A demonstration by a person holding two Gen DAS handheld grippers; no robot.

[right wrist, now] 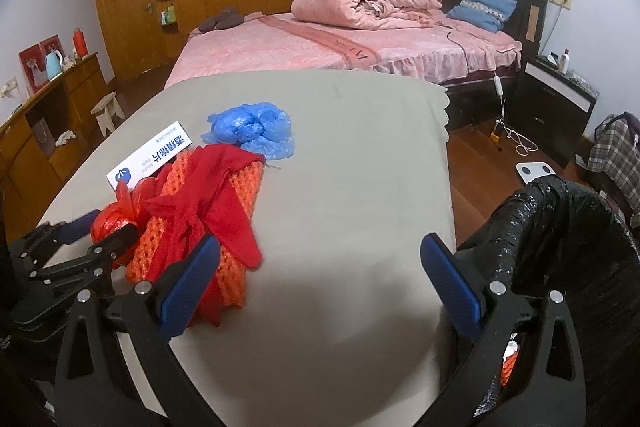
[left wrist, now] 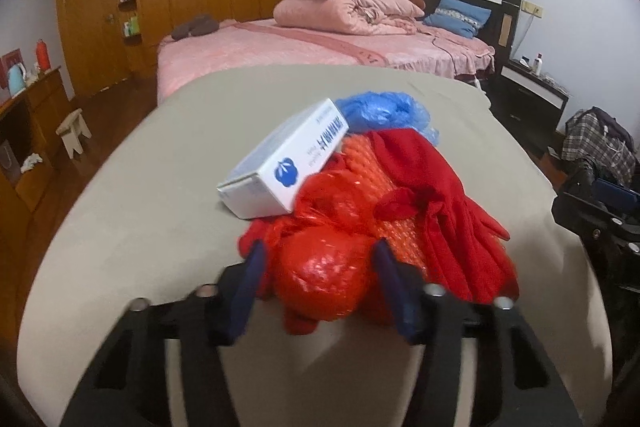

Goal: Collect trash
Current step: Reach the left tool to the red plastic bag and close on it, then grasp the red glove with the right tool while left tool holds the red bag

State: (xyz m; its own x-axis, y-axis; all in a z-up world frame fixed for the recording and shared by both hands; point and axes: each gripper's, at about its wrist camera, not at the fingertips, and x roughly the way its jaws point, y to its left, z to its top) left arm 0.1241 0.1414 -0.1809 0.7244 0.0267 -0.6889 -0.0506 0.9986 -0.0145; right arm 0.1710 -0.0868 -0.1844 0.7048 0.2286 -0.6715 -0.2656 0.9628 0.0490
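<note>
Red knotted plastic bag (left wrist: 320,267) sits at the near end of the trash pile, lower centre of the left wrist view, on the grey-covered table (left wrist: 140,227), w/ orange foam net (left wrist: 376,179), red cloth (left wrist: 440,187), white box (left wrist: 280,163) and blue plastic wad (left wrist: 384,111) behind it; looks light, crinkly, squashy and a bit slick, so best pinched across the round bulge or at the knot. Left gripper (left wrist: 316,255) angles down over it, jaws part-closed, straddling the bulge, pads at its sides, but can't tell if they press yet. Right gripper (right wrist: 320,267) is wide open and empty, angled down at bare table lower centre of its view, black-lined bin (right wrist: 560,227) at lower right.
</note>
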